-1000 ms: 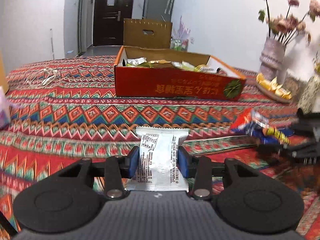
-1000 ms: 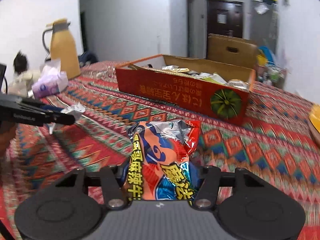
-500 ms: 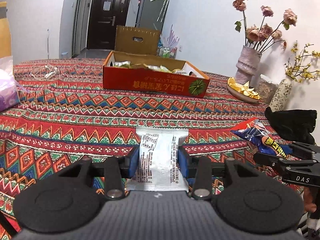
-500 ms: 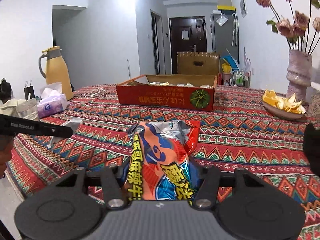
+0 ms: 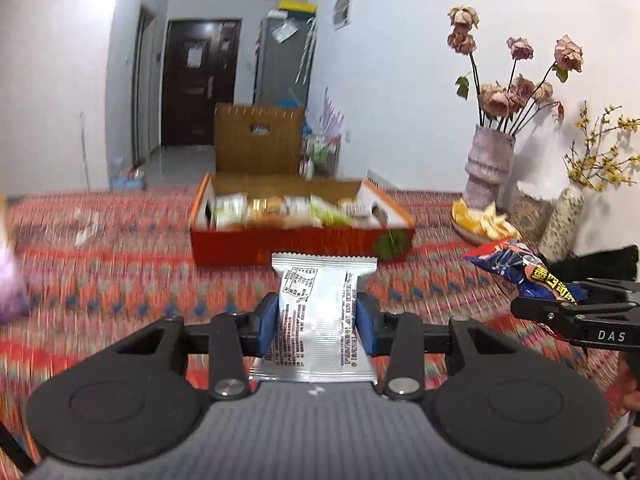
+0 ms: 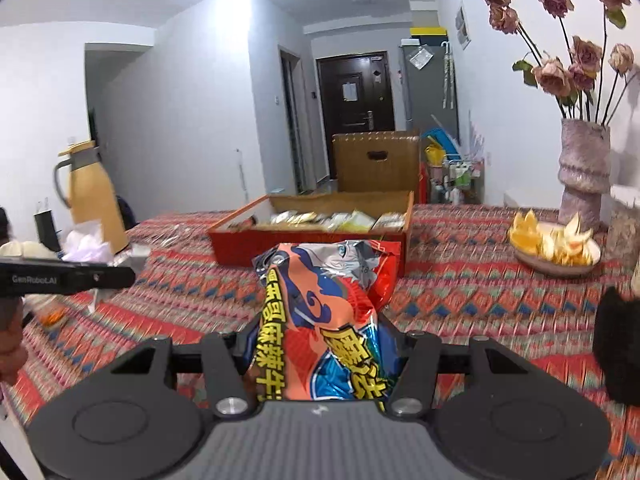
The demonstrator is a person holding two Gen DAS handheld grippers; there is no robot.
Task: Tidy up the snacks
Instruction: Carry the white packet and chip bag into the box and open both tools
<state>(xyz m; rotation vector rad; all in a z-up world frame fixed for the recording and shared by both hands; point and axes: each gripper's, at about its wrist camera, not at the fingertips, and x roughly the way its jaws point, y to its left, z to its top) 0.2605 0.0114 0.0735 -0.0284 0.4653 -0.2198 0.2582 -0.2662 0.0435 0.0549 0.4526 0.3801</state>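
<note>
1. Both grippers have pulled back and risen vs a sec ago; the red snack box [image 5: 300,246] now sits well ahead across the patterned tablecloth [image 5: 120,280]. Judged: carry phase, drop-off not yet done.
2. Left gripper [image 5: 316,320] clamped on silver foil packet [image 5: 320,312], flat, crimped top edge, printed back.
3. Right gripper [image 6: 320,356] clamped on orange-blue snack bag [image 6: 324,312], glossy, crinkled, puffy.
4. Box: cardboard, open top, w/ packets inside.
</note>
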